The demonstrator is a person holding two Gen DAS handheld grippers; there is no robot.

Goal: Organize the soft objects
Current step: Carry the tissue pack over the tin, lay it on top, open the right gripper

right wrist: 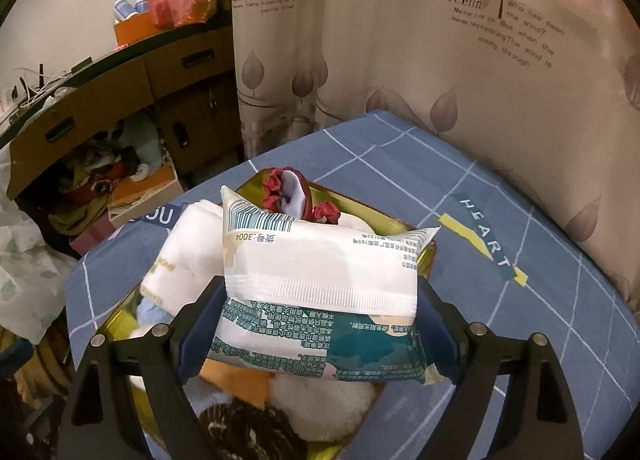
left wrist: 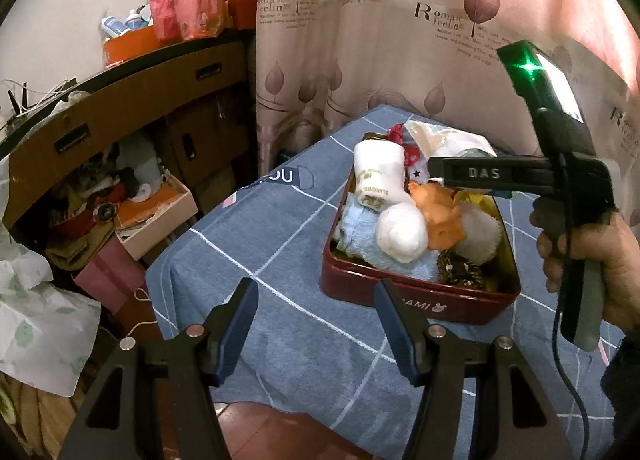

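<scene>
Now, tissue pack (right wrist: 320,296): white and teal, printed, barcode uppermost, above the red tin (left wrist: 420,300)
Right gripper (right wrist: 320,324): jaws clamped on the pack
Left gripper (left wrist: 316,324): jaws apart, nothing between
Count: one pack, one tin, two white rolled towels (left wrist: 400,238)
Surface: blue checked cloth (left wrist: 256,244)
Room: leaf-print curtain (left wrist: 400,39) behind
</scene>
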